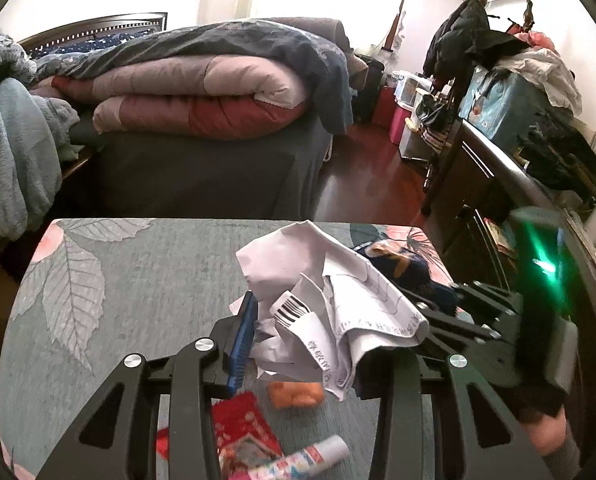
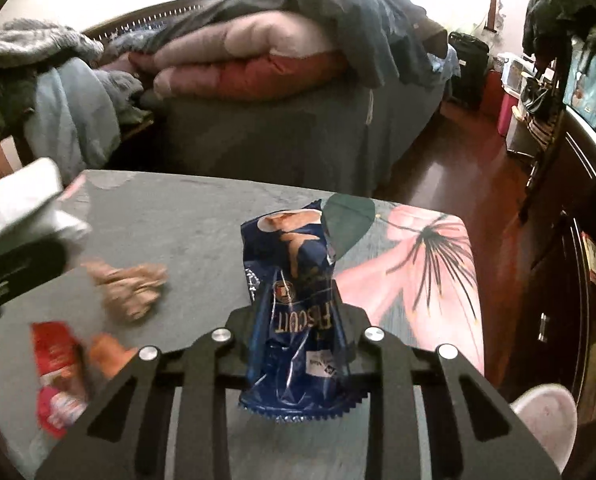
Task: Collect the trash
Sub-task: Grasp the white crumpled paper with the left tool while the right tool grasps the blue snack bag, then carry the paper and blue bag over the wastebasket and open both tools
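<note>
My left gripper [image 1: 322, 340] is shut on a crumpled white paper [image 1: 318, 280] with a barcode, held above the table [image 1: 138, 280]. My right gripper [image 2: 298, 320] is shut on a dark blue biscuit wrapper [image 2: 298, 304], which stands up between its jaws; the wrapper also shows behind the paper in the left wrist view [image 1: 398, 268]. On the table lie a crumpled brown paper [image 2: 130, 288], an orange scrap [image 1: 296, 394], a red packet [image 1: 242, 424] and a small printed tube [image 1: 298, 460]. The left gripper and its white paper show blurred at the left edge of the right wrist view [image 2: 22, 216].
The table wears a grey cloth with leaf and pink flower prints [image 2: 418, 264]. A bed [image 1: 202, 92] with folded quilts stands beyond it. A dark cabinet [image 1: 478, 184] piled with clothes and bags lines the right. A white bin rim [image 2: 546, 412] shows at lower right.
</note>
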